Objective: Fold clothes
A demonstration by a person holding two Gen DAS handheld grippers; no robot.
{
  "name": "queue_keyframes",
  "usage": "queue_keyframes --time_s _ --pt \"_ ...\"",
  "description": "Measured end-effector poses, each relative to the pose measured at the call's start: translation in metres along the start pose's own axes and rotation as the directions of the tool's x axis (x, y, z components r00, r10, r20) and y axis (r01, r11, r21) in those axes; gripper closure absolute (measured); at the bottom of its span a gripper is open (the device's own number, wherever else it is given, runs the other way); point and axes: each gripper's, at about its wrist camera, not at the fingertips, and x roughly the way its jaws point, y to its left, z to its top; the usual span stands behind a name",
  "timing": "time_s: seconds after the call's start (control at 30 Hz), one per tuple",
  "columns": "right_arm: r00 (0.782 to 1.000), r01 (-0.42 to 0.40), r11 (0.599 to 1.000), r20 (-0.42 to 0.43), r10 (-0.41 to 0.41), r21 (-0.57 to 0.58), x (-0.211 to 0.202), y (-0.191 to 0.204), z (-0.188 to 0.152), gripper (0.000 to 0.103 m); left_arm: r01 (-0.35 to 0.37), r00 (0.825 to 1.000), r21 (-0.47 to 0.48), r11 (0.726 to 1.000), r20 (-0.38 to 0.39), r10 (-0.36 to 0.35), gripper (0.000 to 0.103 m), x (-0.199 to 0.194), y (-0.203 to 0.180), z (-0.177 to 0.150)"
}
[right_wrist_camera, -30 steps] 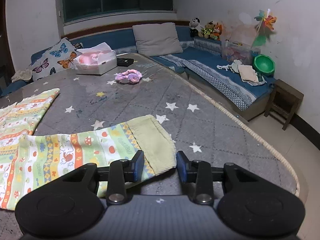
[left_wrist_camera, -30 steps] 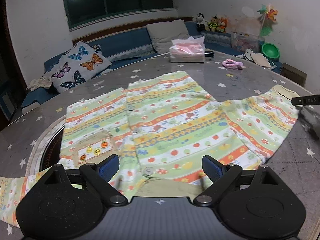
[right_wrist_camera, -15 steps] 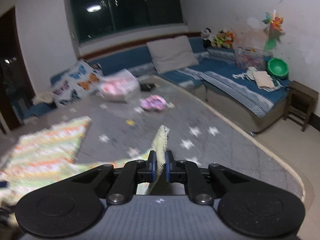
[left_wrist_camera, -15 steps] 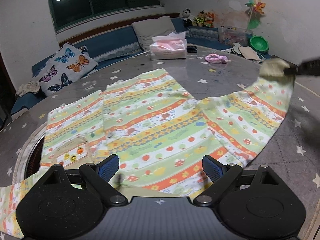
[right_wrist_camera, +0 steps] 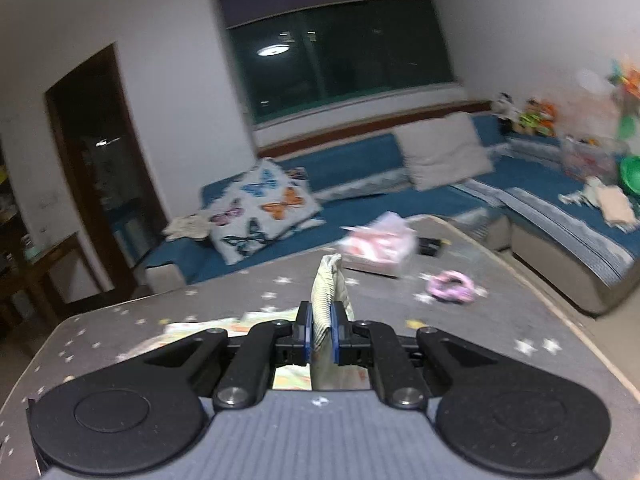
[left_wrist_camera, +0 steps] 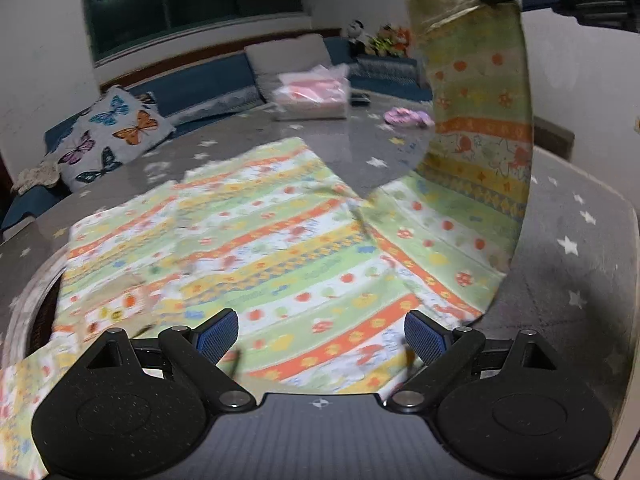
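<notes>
**Lifting the sleeve for the first fold**

Spread flat on the grey star-printed tabletop, the striped green, orange and yellow child's cotton top lies front up, its body just ahead of my left gripper. One sleeve rises off the table as a hanging band; its plain ribbed cuff is clenched between the blue pads of my right gripper, seen high at the upper right in the left wrist view. My left gripper stands wide apart over the near hem, grasping nothing.

To do this step well, I judge I should carry the cuff across the body in a low arc, keep the sleeve untwisted, and lay it square to the stripes. The pink tissue box beyond is well apart.
</notes>
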Motion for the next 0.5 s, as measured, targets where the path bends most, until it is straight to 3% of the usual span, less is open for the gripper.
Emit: queue_keyframes --time_s 0.23,0.5 --pt "0.993 -0.114 0.991 -0.035 0.111 -0.078 0.03 0.073 0.002 0.095 -0.077 0.994 -0.132 0.988 0.072 0.087 0.009 -0.048 0.06 -0.019" --pt "0.969 -0.207 0.959 -0.174 0.174 -0.193 0.082 0.157 -0.043 0.095 -0.153 0.982 -0.258 0.954 0.065 0.175 0.009 -0.08 0.111 -0.058"
